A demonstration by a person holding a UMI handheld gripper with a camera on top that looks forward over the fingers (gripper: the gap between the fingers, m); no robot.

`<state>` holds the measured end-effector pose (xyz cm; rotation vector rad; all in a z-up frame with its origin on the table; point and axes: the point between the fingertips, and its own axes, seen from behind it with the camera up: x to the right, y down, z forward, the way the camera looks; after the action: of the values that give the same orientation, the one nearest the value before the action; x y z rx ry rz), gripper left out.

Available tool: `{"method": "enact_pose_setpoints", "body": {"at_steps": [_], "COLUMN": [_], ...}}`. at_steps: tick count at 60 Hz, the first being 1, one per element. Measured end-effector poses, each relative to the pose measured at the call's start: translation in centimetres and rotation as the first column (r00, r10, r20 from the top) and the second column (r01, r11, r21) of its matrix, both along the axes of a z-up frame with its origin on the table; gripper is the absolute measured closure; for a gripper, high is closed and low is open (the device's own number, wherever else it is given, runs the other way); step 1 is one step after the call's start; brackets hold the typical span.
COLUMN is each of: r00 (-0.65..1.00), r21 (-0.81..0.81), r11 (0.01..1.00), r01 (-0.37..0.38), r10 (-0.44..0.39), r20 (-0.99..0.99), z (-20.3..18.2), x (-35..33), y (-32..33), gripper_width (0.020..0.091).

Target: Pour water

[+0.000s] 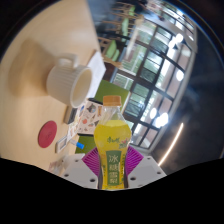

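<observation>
A yellow drink bottle [113, 143] with an orange cap and a green-and-yellow label stands upright between my fingers. Both magenta pads [91, 160] press on its lower sides, so my gripper [113, 168] is shut on the bottle. It is lifted above the table. Beyond the bottle and to its left, a white mug [68, 79] with its handle toward the bottle sits on the pale wooden table [25, 85]. The view is tilted, so the table slants away on the left.
A round red coaster [49, 132] lies on the table near the fingers. Papers or cards [93, 62] lie beside the mug. Small colourful items [72, 135] sit by the table edge. Behind are large windows [150, 60] and chairs.
</observation>
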<state>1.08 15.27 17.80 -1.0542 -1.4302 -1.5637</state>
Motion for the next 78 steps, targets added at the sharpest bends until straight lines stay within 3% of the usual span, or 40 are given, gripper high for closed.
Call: {"method": "enact_pose_setpoints", "body": {"at_steps": [11, 22, 32, 40, 46, 53, 56, 60, 63, 70, 78], "r00": [0.959, 0.962, 0.996, 0.959, 0.752, 0.298, 0.044, -0.235, -0.387, -0.463, -0.405], "r21": [-0.060, -0.061, -0.022, 0.025, 0.119, 0.178, 0.221, 0.163, 0.142, 0.078, 0.056], "r11": [0.998, 0.997, 1.000, 1.000, 0.993, 0.983, 0.973, 0.986, 0.989, 0.997, 0.998], "r01": [0.012, 0.036, 0.022, 0.008, 0.015, 0.047, 0.064, 0.035, 0.038, -0.024, -0.012], "r10": [0.006, -0.018, -0.020, 0.000, 0.068, 0.157, 0.219, 0.167, 0.146, 0.058, 0.046], "r20": [0.283, 0.272, 0.086, -0.284, -0.656, -0.942, -0.975, -0.958, -0.911, -0.885, -0.913], "z": [-1.5, -1.4, -0.6, 2.0, 4.8, 5.9, 3.9, 2.1, -1.9, -5.5, -8.0], "x": [-1.8, -1.7, -1.2, -0.8, 0.4, 2.4, 3.1, 2.6, 2.2, 1.9, 2.0], "y": [0.2, 0.3, 0.1, -0.4, -0.9, -1.1, -2.0, -0.4, 0.5, 2.7, 4.4], "gripper_width": [0.0818, 0.0821, 0.0819, 0.0819, 0.0819, 0.0819, 0.0818, 0.0818, 0.0818, 0.0818, 0.0810]}}
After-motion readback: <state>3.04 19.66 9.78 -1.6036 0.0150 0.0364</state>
